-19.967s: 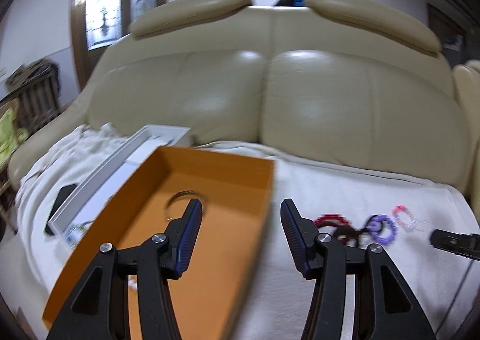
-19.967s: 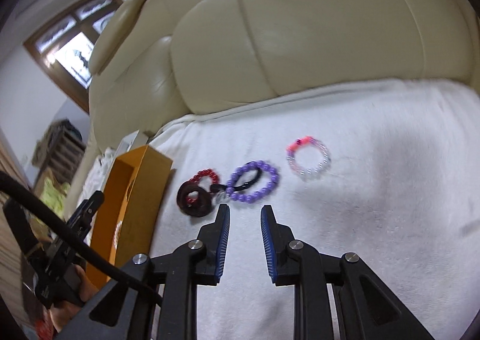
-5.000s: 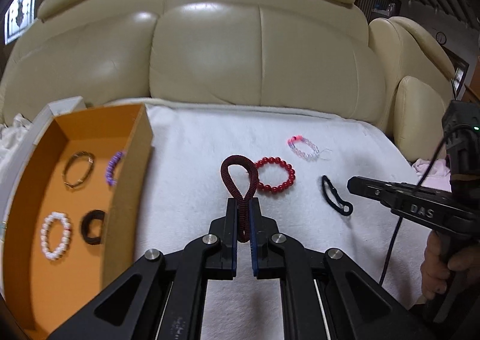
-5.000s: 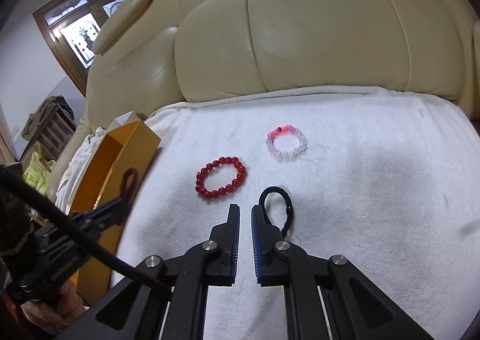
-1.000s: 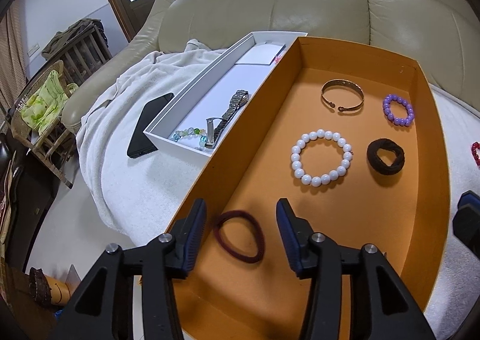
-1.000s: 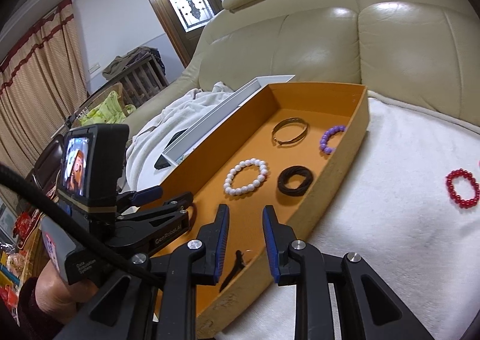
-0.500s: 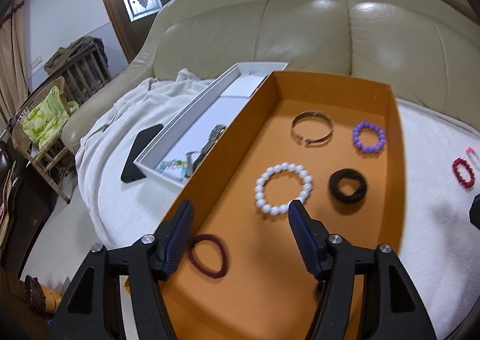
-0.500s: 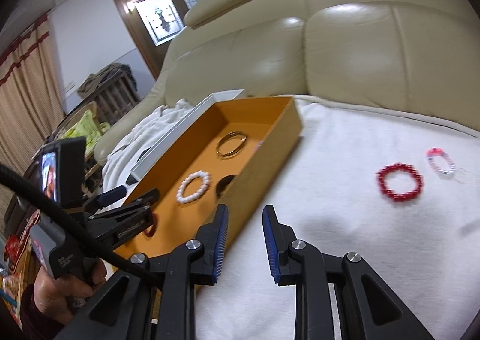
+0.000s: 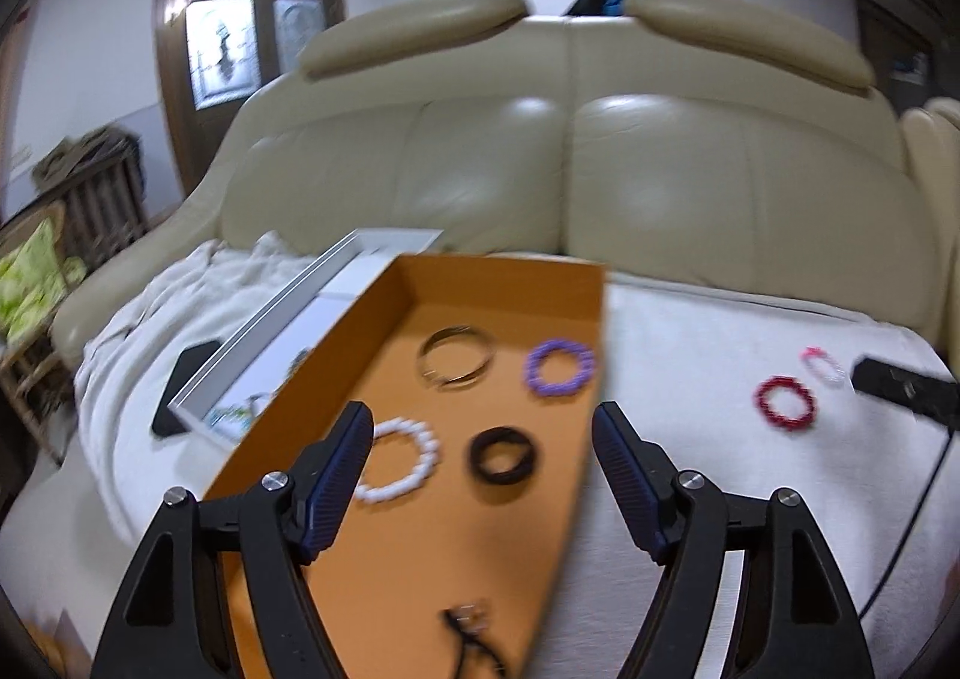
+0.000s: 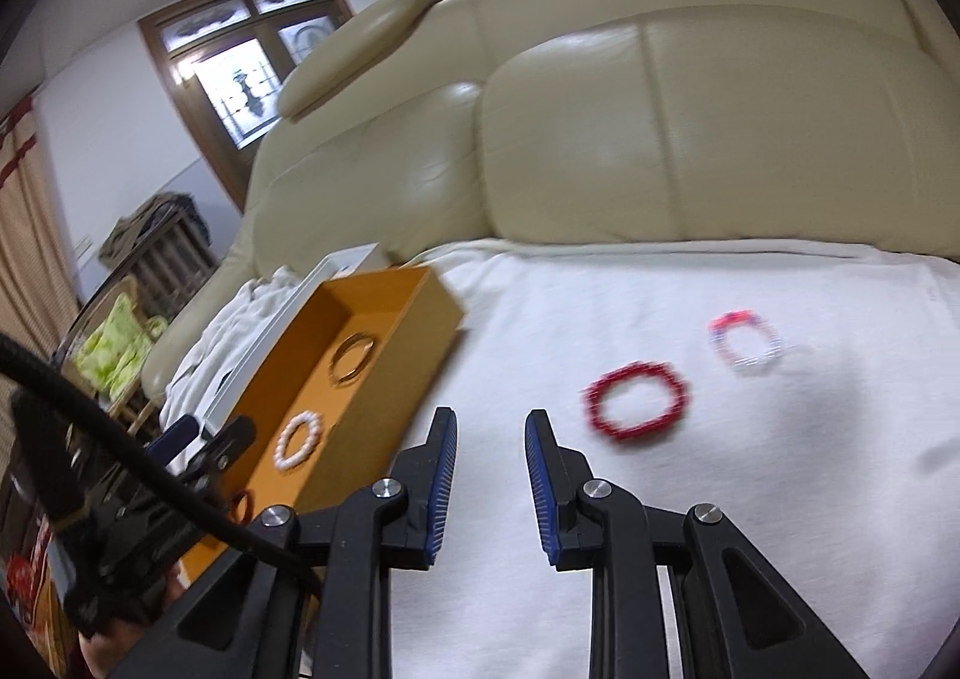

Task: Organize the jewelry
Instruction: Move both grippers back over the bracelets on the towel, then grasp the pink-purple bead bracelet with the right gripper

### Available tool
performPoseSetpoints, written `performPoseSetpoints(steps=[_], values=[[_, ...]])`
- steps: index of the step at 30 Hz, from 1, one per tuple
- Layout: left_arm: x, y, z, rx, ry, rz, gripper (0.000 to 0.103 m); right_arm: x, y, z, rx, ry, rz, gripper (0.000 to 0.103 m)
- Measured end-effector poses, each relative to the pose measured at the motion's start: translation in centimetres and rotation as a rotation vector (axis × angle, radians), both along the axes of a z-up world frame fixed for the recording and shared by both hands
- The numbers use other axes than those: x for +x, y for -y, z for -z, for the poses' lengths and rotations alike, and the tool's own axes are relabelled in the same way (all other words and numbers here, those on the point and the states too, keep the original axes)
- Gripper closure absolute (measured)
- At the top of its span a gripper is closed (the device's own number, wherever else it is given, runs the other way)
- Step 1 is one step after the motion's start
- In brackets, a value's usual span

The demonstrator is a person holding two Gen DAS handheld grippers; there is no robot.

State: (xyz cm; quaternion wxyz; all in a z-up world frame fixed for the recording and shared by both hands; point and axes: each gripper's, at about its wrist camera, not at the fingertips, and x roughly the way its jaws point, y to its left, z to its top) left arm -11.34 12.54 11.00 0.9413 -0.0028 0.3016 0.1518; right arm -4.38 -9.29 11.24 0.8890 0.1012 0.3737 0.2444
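Note:
An orange tray (image 9: 576, 505) on the white blanket holds a metal bangle (image 9: 456, 358), a purple bead bracelet (image 9: 559, 368), a white bead bracelet (image 9: 399, 460), a black hair tie (image 9: 501, 456) and a thin black clip (image 9: 471, 634). My left gripper (image 9: 483, 460) is open and empty above the tray. A red bead bracelet (image 10: 636, 400) and a pink-and-clear bracelet (image 10: 746, 340) lie on the blanket to the right of the tray (image 10: 414, 367). My right gripper (image 10: 489, 454) is open and empty, near the red bracelet. A dark red hair tie (image 10: 241, 505) shows at the tray's near end.
A white tray (image 9: 288, 331) with a watch and beads lies left of the orange tray, beside a black phone (image 9: 180, 391). The beige sofa back (image 9: 570, 169) rises behind. A wooden rack (image 10: 162, 241) and a door stand at the left.
Both grippers have swung right and back from the orange tray. The left jaws have opened wider. The right gripper now faces the red and pink bracelets on the blanket.

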Motion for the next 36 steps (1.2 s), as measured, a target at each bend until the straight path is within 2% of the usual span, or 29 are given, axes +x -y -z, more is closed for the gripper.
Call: performPoseSetpoints(steps=[3,7,12,15,24,36], values=[[0.3,2.4,0.0,0.034,0.008,0.060,0.024,1.3,2.8,-0.5,0.001,-0.003,0.065,0.077],[1.3,5.3,0.9,0.070,-0.031,0.128,0.024,2.8,6.7,-0.9,0.010,-0.014,0.165,0.077],[2.7,8.5,2.4,0.074,-0.099,0.198,0.023,4.0,10.8,-1.4,0.018,-0.014,0.274,0.077],[3.3,9.7,3.1,0.047,-0.138,0.229,0.024,4.4,12.4,-1.4,0.043,-0.032,0.308,0.077],[4.5,12.4,5.1,0.057,-0.198,0.240,0.024,4.7,14.4,-1.0,0.037,-0.065,0.333,0.077],[7.3,11.8,6.6,-0.064,-0.263,0.232,0.024,5.6,14.8,0.8,0.058,-0.134,0.360,0.077]])
